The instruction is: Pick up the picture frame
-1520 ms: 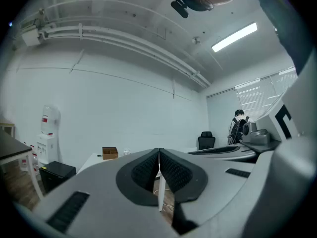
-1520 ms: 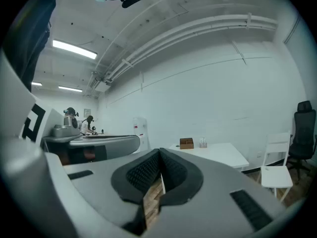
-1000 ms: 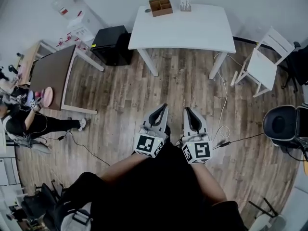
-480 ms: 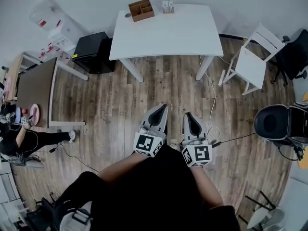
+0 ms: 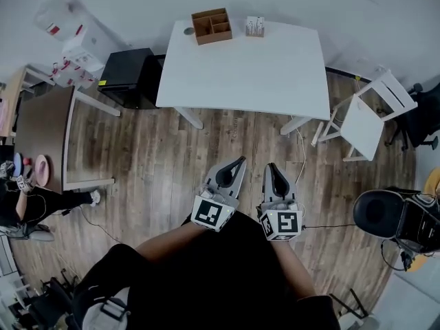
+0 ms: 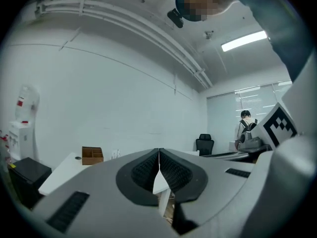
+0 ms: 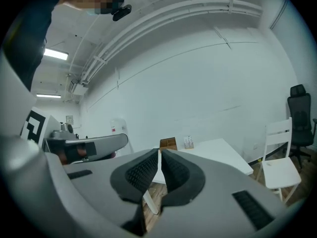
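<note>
Jaws of left gripper point(image 5: 240, 161) and right gripper point(image 5: 269, 166) are closed together, empty. The picture frame point(image 5: 255, 26), seemingly standing beside the wooden organizer point(image 5: 211, 25) on the table point(image 5: 247, 71) at upper middle, is not yet reached.

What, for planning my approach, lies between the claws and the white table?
Head view: only bare wooden floor separates left claw and right claw from the table.

The picture frame point(image 5: 255, 26) is small and pale (its picture is too small to make out); it stands upright near the middle of the white table's point(image 5: 275, 74) far edge; it is just right of the brown wooden box point(image 5: 212, 25), not touching it.
</note>
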Demonstrator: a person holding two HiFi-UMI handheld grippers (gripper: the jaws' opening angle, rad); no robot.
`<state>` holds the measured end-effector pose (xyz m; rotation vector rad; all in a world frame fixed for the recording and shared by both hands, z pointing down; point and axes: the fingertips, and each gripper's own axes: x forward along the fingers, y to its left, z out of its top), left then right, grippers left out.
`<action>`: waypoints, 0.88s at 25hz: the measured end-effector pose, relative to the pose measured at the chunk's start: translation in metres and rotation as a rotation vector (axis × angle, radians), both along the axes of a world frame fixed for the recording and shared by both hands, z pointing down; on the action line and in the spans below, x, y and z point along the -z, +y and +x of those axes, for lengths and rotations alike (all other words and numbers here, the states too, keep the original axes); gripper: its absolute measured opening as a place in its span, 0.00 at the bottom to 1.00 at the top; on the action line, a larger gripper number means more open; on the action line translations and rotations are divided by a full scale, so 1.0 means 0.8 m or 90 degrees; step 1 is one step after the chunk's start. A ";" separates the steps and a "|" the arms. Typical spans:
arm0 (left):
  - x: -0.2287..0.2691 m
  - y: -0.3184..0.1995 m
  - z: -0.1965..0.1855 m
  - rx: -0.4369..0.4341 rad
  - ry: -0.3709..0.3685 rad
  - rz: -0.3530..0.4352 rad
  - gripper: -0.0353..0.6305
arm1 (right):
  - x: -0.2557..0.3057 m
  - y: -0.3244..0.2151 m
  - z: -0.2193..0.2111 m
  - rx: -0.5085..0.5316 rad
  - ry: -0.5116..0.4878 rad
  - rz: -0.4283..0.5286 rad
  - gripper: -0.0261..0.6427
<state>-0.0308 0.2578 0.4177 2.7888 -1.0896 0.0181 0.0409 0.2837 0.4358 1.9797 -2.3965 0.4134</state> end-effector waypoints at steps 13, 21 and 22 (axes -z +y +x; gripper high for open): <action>-0.019 -0.199 -0.034 0.008 0.030 -0.062 0.08 | -0.021 -0.202 0.015 -0.014 0.037 -0.045 0.09; -0.024 -0.285 -0.049 0.003 0.040 -0.076 0.08 | -0.006 -0.275 -0.039 0.033 0.063 -0.010 0.09; -0.025 -0.290 -0.050 0.007 0.039 -0.077 0.08 | -0.007 -0.278 -0.038 0.034 0.063 -0.013 0.09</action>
